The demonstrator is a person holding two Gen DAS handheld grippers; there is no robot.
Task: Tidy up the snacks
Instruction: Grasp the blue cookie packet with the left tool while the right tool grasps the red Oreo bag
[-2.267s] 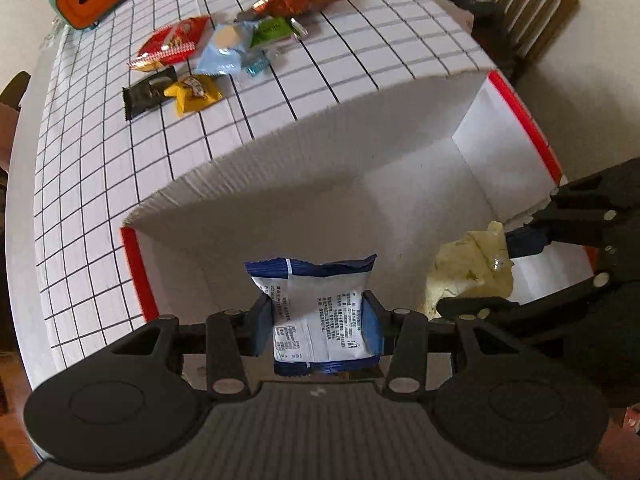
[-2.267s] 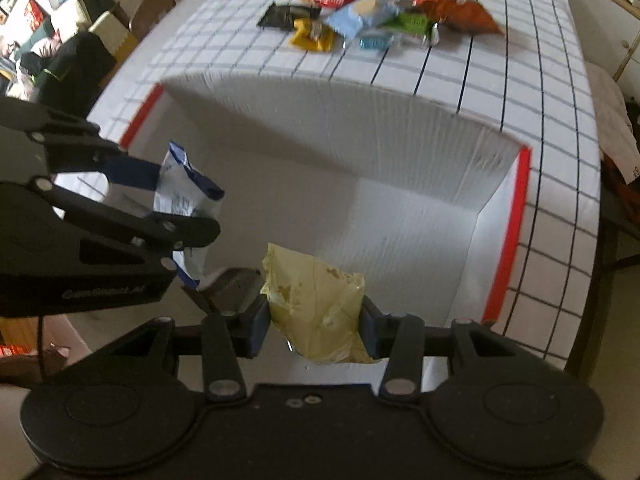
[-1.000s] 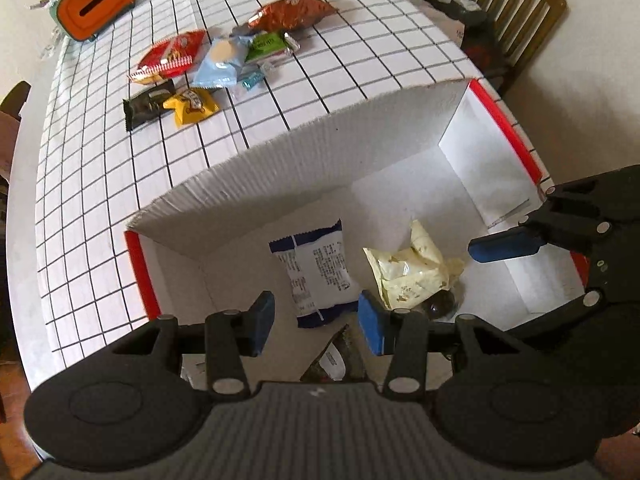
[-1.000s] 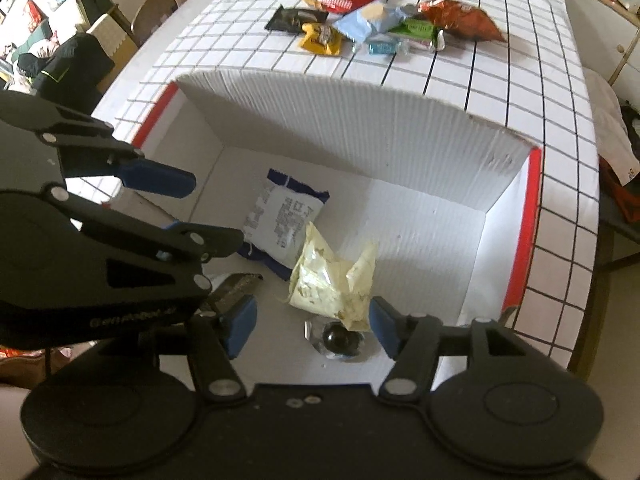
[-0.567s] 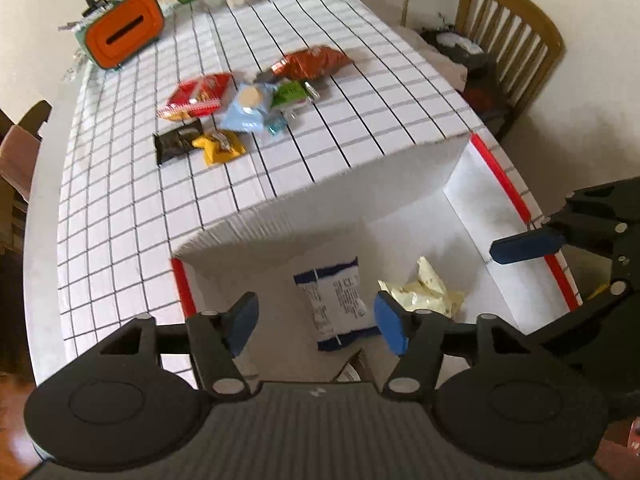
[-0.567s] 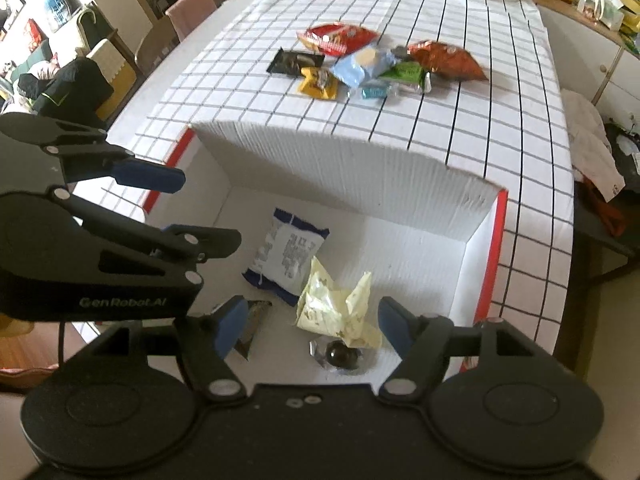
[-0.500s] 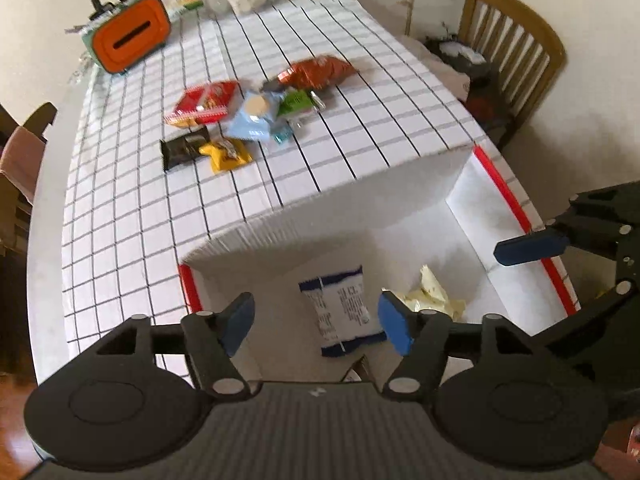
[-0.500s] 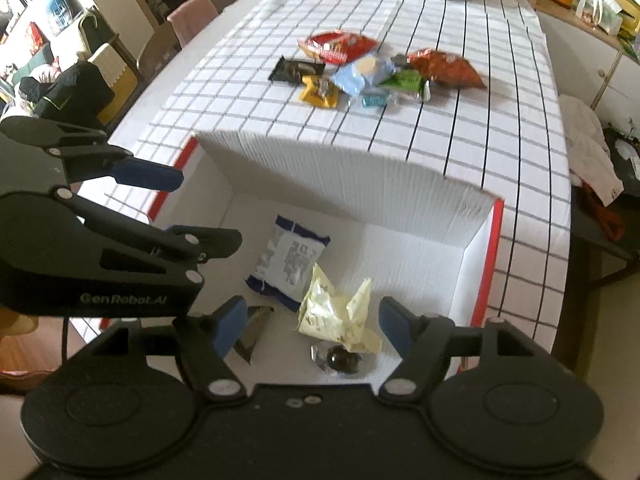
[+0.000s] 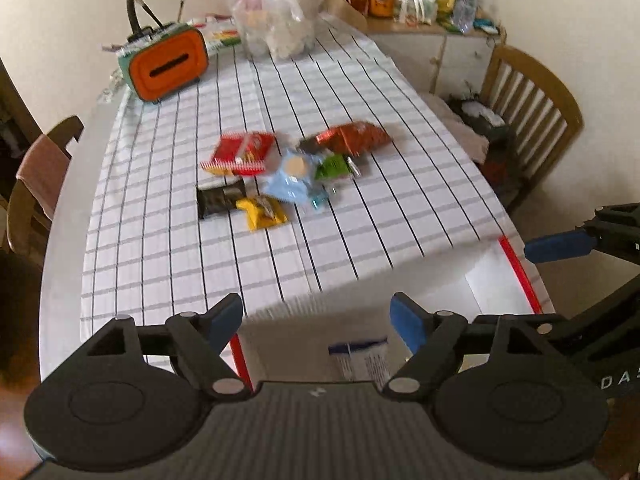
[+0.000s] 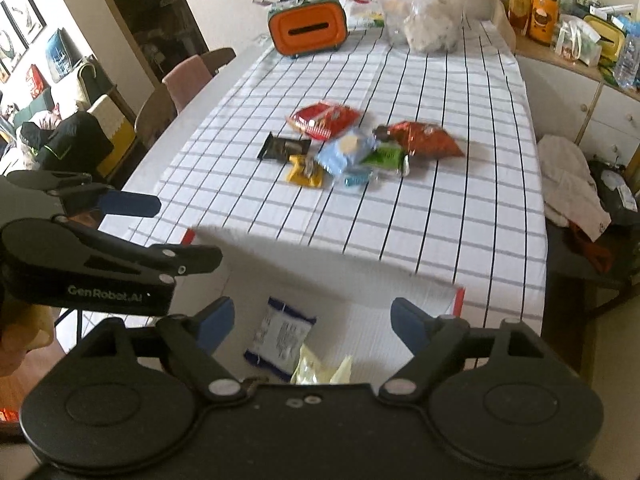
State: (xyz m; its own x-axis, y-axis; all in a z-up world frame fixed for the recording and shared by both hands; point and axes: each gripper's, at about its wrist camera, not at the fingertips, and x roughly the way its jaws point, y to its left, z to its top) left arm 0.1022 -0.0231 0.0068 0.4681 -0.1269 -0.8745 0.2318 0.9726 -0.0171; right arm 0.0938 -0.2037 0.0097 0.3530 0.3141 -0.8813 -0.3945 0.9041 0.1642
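A white box with red edges (image 9: 516, 276) (image 10: 360, 276) stands at the near end of the table. In it lie a blue-white packet (image 9: 360, 360) (image 10: 280, 334) and a pale yellow packet (image 10: 320, 368). My left gripper (image 9: 316, 320) is open and empty above the box's left part. My right gripper (image 10: 310, 320) is open and empty above the box. Mid-table lies a pile of snacks: a red packet (image 9: 240, 152) (image 10: 324, 118), a black bar (image 9: 220, 198) (image 10: 284, 147), a yellow packet (image 9: 262, 212) (image 10: 305, 174), a light blue packet (image 9: 292, 178) (image 10: 344, 152), a green packet (image 9: 332, 166) (image 10: 384, 158) and an orange-brown bag (image 9: 352, 136) (image 10: 428, 140).
The checked tablecloth (image 9: 160, 248) covers the table. An orange tissue holder (image 9: 168, 64) (image 10: 306, 28) and a clear plastic bag (image 9: 272, 24) (image 10: 424, 12) stand at the far end. A wooden chair (image 9: 528, 100) is at the right, other chairs (image 10: 180, 80) at the left.
Both grippers let go of their packets, which now lie in the box. Both have since risen and tilted up toward the snack pile, jaws wide.
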